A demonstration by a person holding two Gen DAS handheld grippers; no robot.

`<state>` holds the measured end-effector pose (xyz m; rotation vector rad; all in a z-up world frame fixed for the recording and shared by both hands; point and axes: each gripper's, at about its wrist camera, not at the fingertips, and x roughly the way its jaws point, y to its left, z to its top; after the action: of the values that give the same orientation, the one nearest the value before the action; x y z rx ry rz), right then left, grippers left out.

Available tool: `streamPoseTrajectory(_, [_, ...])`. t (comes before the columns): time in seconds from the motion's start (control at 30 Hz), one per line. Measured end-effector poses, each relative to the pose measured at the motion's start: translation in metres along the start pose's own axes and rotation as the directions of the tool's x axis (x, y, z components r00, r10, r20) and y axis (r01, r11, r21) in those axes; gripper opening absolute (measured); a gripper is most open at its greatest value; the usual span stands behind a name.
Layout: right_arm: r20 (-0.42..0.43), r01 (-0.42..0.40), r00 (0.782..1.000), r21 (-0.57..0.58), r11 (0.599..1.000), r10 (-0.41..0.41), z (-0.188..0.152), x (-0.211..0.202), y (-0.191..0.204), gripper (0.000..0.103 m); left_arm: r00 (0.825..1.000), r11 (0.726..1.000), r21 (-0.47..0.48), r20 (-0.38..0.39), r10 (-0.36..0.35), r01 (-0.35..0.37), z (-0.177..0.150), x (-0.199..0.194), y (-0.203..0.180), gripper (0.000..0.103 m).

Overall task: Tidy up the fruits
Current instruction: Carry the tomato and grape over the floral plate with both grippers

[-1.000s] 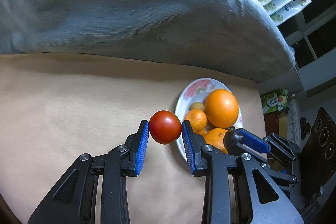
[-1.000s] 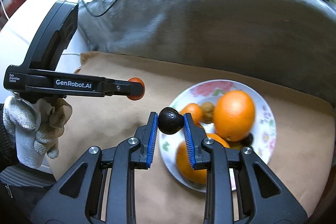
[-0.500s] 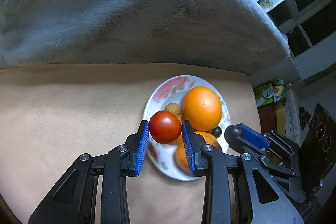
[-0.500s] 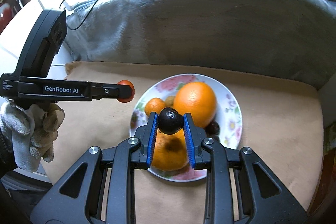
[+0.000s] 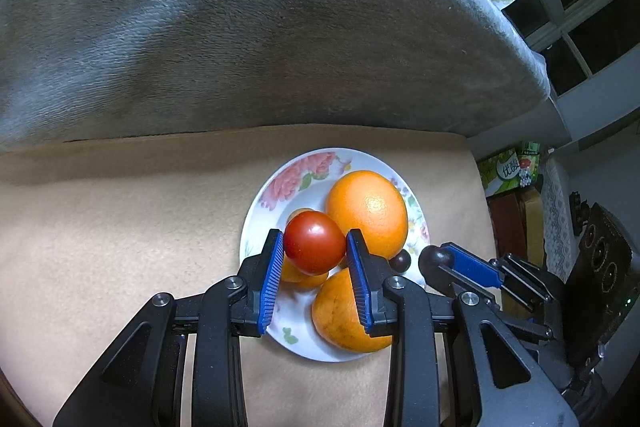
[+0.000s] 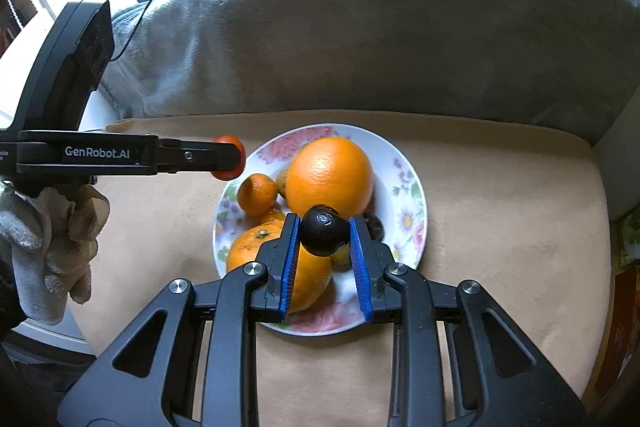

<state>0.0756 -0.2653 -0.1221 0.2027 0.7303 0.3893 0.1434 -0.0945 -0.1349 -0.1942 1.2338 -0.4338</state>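
The left gripper (image 5: 315, 254) pinches a tomato (image 5: 314, 242) and the right gripper (image 6: 325, 239) pinches a dark fruit (image 6: 324, 235), both above the crowded plate (image 6: 404, 163). Dropped onto the oranges (image 6: 330, 177), either could roll off onto the tan cushion (image 6: 500, 195).

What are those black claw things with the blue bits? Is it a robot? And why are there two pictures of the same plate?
No robot: a person holds a hand tool in each hand, and you can see a gloved hand. Each tool has two fingers with blue pads and a camera looking along them, so each picture comes from one tool. The left gripper pinches a red tomato. The right gripper pinches a small dark fruit. Both are over a flowered plate with a big orange, more oranges and little fruits. The plate sits on a tan cloth, with a grey blanket behind.
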Motion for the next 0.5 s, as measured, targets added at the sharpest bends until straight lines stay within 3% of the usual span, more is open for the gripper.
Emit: streamPoseTrajectory(0.5, [-0.015,0.031,0.999,0.031,0.999,-0.030,0.006,0.003,-0.017,0.028,1.000,1.000,0.030,-0.017,0.007,-0.006,0.000,0.009,-0.011,0.031])
